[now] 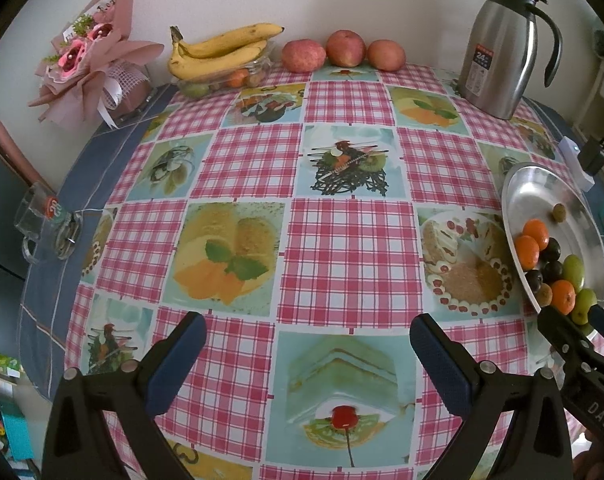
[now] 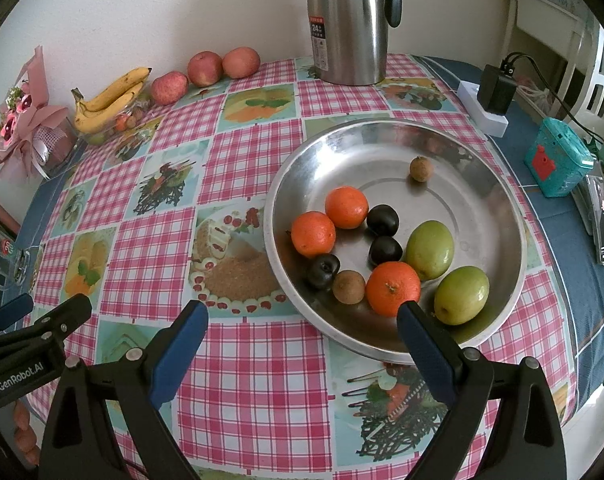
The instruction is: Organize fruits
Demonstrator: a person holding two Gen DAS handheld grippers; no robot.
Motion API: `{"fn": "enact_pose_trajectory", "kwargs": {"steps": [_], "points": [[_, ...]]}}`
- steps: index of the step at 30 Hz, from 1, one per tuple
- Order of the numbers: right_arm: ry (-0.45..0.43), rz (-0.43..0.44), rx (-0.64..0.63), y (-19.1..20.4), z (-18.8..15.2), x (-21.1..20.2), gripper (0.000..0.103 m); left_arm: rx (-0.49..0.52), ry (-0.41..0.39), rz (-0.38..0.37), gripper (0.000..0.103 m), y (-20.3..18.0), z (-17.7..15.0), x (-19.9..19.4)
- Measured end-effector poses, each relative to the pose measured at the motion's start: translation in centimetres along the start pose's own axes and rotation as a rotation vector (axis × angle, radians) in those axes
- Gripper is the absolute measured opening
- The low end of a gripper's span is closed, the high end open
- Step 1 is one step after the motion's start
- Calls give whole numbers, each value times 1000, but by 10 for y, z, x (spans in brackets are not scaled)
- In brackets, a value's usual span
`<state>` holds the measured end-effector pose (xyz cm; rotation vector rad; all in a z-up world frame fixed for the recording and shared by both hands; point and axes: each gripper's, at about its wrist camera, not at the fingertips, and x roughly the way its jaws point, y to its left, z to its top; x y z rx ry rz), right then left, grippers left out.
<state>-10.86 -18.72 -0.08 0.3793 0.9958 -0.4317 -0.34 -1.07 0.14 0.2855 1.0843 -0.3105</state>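
At the table's far edge by the wall, bananas (image 2: 110,96) lie over a clear tray, then three apples (image 2: 205,68) in a row. The left gripper (image 1: 307,354) hangs with jaws apart over the checked cloth. The right gripper (image 2: 302,334) is likewise spread and empty at the near rim of the steel plate (image 2: 481,200), toward the table's right edge, holding oranges (image 2: 346,207), dark plums (image 2: 382,220) and green fruits (image 2: 429,250).

Table (image 2: 242,392), checked pink cloth. Steel dish (image 2: 501,216) at 3 o'clock; flask (image 2: 347,24) at 1; apples (image 2: 206,69), bananas (image 2: 110,100) at 11.
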Motion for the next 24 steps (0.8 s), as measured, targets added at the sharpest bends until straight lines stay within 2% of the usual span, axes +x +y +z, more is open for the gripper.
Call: {"fn": "enact_pose_trajectory", "kwargs": {"steps": [13, 20, 24], "points": [[6, 2, -1, 1, -2, 1, 96, 20, 4, 16, 103, -2, 1, 1], [7, 4, -1, 1, -1, 1, 96, 20, -51, -5, 103, -3, 0, -11], [8, 3, -2, 0, -1, 1, 96, 8, -51, 0, 103, -1, 1, -11]]}}
